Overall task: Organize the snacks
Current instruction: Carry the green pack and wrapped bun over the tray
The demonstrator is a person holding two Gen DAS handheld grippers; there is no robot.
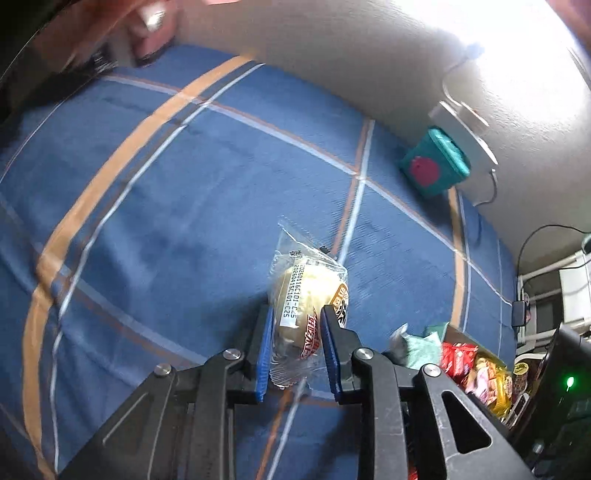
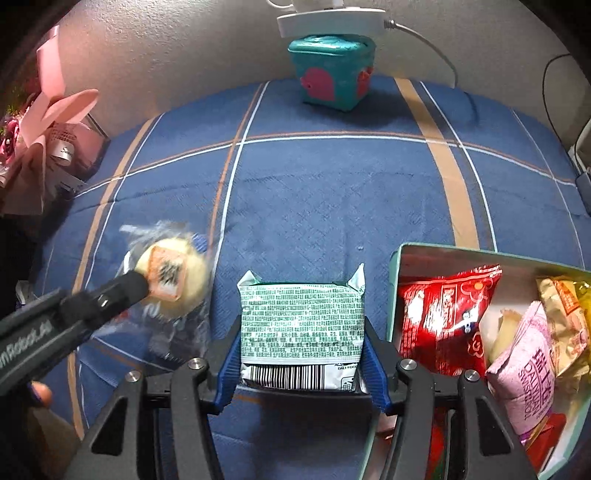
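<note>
My left gripper [image 1: 297, 317] is shut on a pale round cake in a clear wrapper [image 1: 303, 295], held above the blue plaid cloth [image 1: 184, 221]. The same cake [image 2: 171, 277] shows blurred at the left of the right wrist view, at the tip of the left gripper [image 2: 142, 286]. My right gripper [image 2: 301, 332] is shut on a flat green-and-white snack packet [image 2: 301, 321], its blue pads pressing both sides. A box [image 2: 395, 295] with a teal rim, to the right, holds a red packet [image 2: 439, 314], a pink packet [image 2: 528, 373] and yellow ones.
A teal box with pink shapes [image 2: 334, 74] stands at the far edge by the wall, under a white power strip [image 2: 325, 18] with cables. A pink wrapped bouquet [image 2: 44, 147] lies at the left. The snack box [image 1: 476, 365] appears at the lower right of the left wrist view.
</note>
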